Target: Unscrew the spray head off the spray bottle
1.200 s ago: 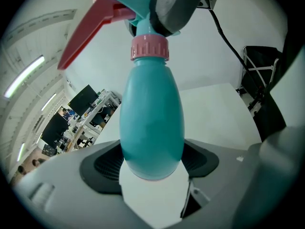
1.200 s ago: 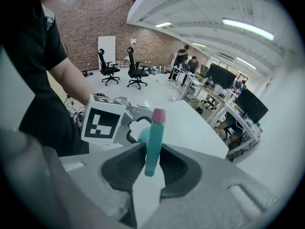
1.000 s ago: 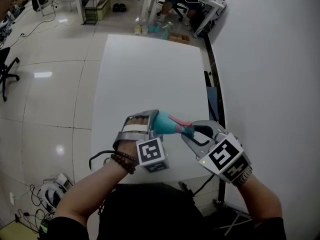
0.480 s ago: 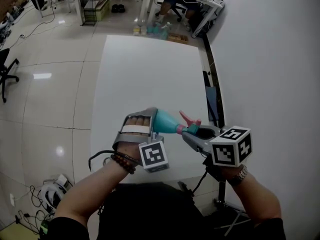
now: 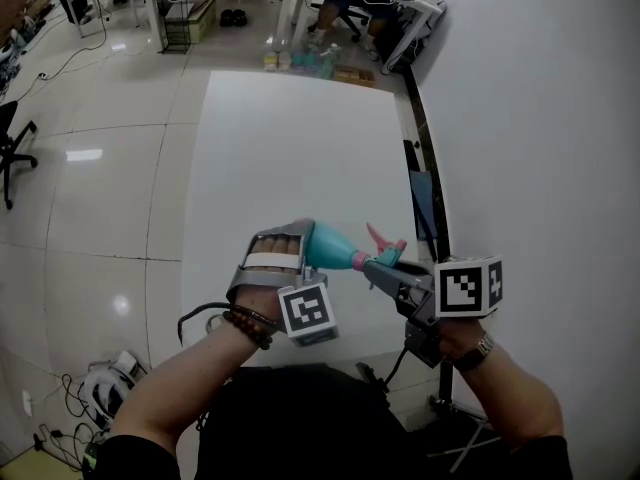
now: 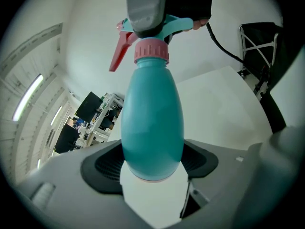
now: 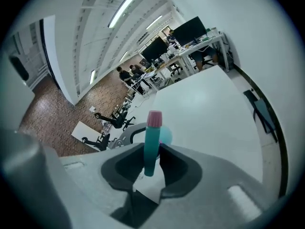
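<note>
Left gripper [image 6: 152, 163], jaws wide, grasps our teal spray bottle [image 6: 152, 120] at lower centre, while we clench its spray head [image 7: 152, 138] in the right gripper [image 7: 151, 160].

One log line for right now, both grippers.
left gripper: shut on spray bottle | right gripper: shut on spray head | spray head: not off yet
</note>
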The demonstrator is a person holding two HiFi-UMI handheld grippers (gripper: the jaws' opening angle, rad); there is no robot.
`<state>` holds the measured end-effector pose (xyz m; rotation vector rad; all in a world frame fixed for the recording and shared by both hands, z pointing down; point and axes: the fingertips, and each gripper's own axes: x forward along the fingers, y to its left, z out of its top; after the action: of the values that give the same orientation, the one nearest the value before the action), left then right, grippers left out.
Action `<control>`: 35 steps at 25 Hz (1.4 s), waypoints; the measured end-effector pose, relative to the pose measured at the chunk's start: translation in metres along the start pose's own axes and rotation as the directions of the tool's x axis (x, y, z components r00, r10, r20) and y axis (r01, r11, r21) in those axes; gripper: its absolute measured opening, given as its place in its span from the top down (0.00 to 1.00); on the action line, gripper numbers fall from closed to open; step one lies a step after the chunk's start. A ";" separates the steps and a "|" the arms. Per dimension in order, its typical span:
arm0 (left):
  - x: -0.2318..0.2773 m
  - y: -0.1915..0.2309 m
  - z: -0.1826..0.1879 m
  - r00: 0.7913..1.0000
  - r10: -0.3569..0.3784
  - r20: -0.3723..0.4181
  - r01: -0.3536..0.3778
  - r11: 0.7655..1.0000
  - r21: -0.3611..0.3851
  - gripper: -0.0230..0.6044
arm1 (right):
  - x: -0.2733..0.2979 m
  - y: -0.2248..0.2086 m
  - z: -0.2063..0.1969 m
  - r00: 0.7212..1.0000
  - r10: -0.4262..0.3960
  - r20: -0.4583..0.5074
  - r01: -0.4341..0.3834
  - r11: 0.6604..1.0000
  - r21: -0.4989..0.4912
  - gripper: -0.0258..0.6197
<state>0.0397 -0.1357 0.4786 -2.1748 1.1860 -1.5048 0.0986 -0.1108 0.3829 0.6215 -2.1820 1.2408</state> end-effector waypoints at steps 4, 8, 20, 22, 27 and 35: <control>0.002 -0.012 0.003 0.998 -0.061 0.009 0.061 0.997 -0.053 0.34 | -0.002 -0.002 0.001 0.998 -0.060 -0.005 0.059 0.991 -0.120 0.83; 0.004 -0.019 0.007 0.994 -0.108 0.026 0.110 0.988 -0.109 0.34 | -0.004 -0.002 0.004 0.995 -0.099 -0.005 0.096 0.975 -0.201 0.83; 0.001 -0.030 0.015 0.985 -0.154 0.082 0.166 0.969 -0.181 0.34 | -0.011 0.008 0.004 0.985 -0.170 -0.009 0.153 0.909 -0.389 0.79; 0.002 -0.038 0.017 0.974 -0.199 0.110 0.219 0.952 -0.216 0.34 | -0.012 0.012 0.003 0.984 -0.179 -0.015 0.156 0.893 -0.422 0.79; -0.001 -0.058 0.024 0.940 -0.292 0.175 0.333 0.893 -0.304 0.34 | -0.012 0.020 0.003 0.981 -0.195 -0.022 0.158 0.851 -0.501 0.79; -0.013 -0.077 0.037 0.882 -0.383 0.274 0.462 0.817 -0.344 0.34 | -0.015 0.035 0.002 0.979 -0.201 -0.043 0.132 0.772 -0.621 0.79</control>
<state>0.1072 -0.0859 0.4997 -2.9528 1.0605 -1.2224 0.0871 -0.0939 0.3503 0.4398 -2.2030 0.3956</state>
